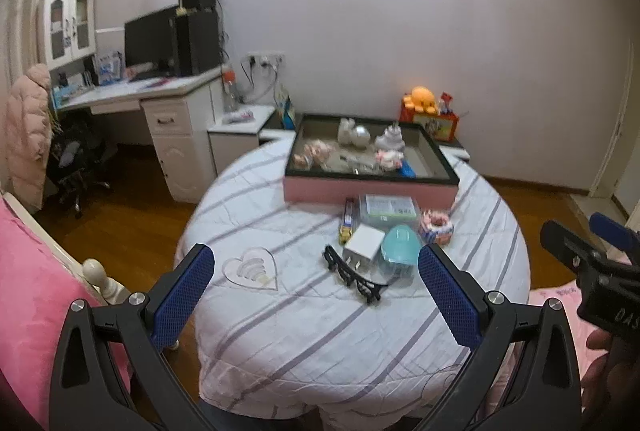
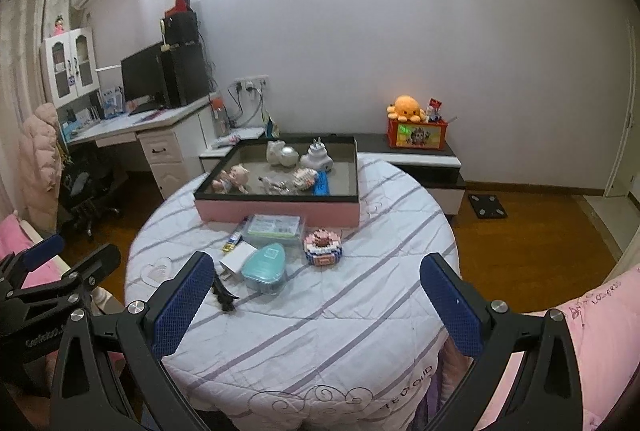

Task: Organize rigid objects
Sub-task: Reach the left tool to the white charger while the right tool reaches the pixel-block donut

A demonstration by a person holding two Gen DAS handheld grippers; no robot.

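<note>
On the round striped table (image 1: 280, 331) (image 2: 320, 331) stands a pink tray (image 1: 368, 191) (image 2: 276, 211) with several figurines inside. In front of it lie a clear plastic box (image 1: 388, 211) (image 2: 276, 227), a white charger (image 1: 362, 245) (image 2: 236, 258), a teal case (image 1: 398, 251) (image 2: 266, 265), a black hair clip (image 1: 354, 277) (image 2: 223, 295), a building-block cake (image 1: 436, 227) (image 2: 323, 249) and a small tube (image 1: 347, 221) (image 2: 236, 237). My left gripper (image 1: 316, 295) hangs open over the near table, short of the clip. My right gripper (image 2: 320, 303) is open too, with nothing between its fingers.
A white desk (image 1: 132, 95) with a monitor and a chair stands at the left. A low cabinet (image 2: 416, 159) behind the table carries an orange plush and a red box. Pink bedding (image 1: 36, 295) lies at my left, wooden floor (image 2: 532, 231) at the right.
</note>
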